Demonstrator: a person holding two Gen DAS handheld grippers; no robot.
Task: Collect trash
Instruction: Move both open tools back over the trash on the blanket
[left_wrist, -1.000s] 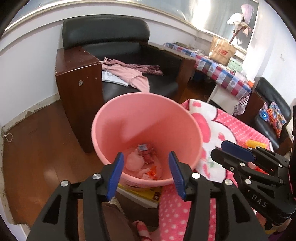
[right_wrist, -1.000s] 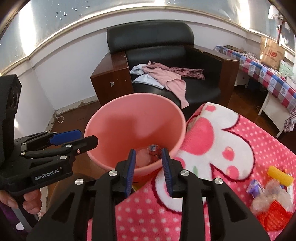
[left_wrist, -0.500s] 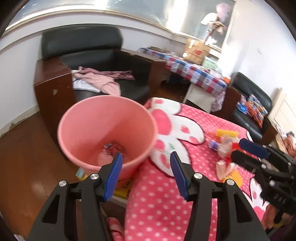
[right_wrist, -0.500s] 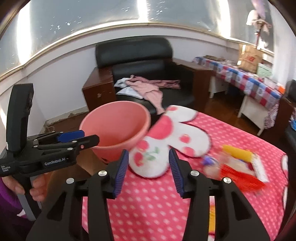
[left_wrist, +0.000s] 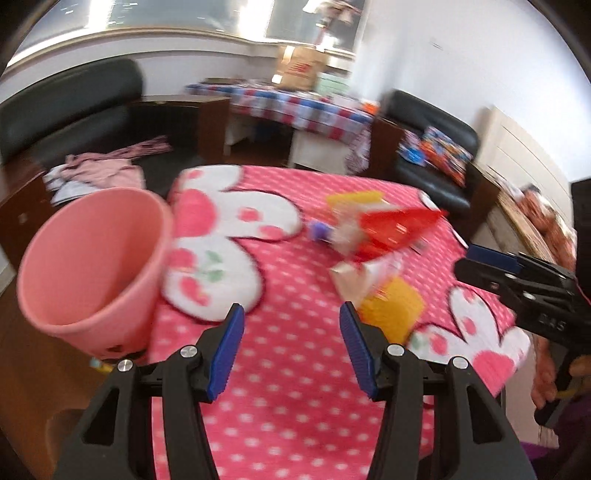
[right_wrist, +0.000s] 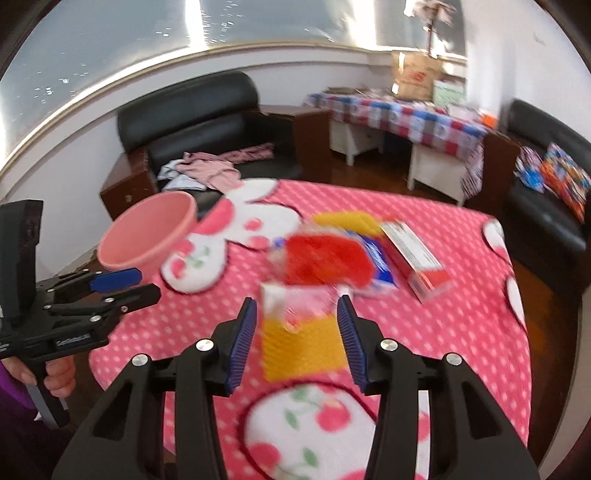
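A pink bucket (left_wrist: 92, 258) stands off the left edge of a pink dotted blanket (left_wrist: 295, 387). On the blanket lies a blurred pile of trash: a red net bag (right_wrist: 325, 262), a white-pink wrapper (right_wrist: 295, 299), a yellow pad (right_wrist: 299, 347), a blue wrapper (right_wrist: 380, 266) and a red-white box (right_wrist: 417, 254). My right gripper (right_wrist: 296, 310) is open; the wrapper and yellow pad show between its fingers, untouched. My left gripper (left_wrist: 291, 314) is open over bare blanket, left of the yellow pad (left_wrist: 391, 310), with nothing in it. The right gripper (left_wrist: 480, 266) also shows at the right edge.
A black armchair (right_wrist: 207, 122) with pink clothes (right_wrist: 210, 170) stands behind the bucket (right_wrist: 147, 236). Further back are a table with a checked cloth (right_wrist: 406, 114) and a black sofa (right_wrist: 546, 206) with colourful cushions. Wooden floor surrounds the blanket.
Both grippers have swung right, away from over the bucket to the trash pile on the blanket. The right jaws have widened. Nothing was picked up.
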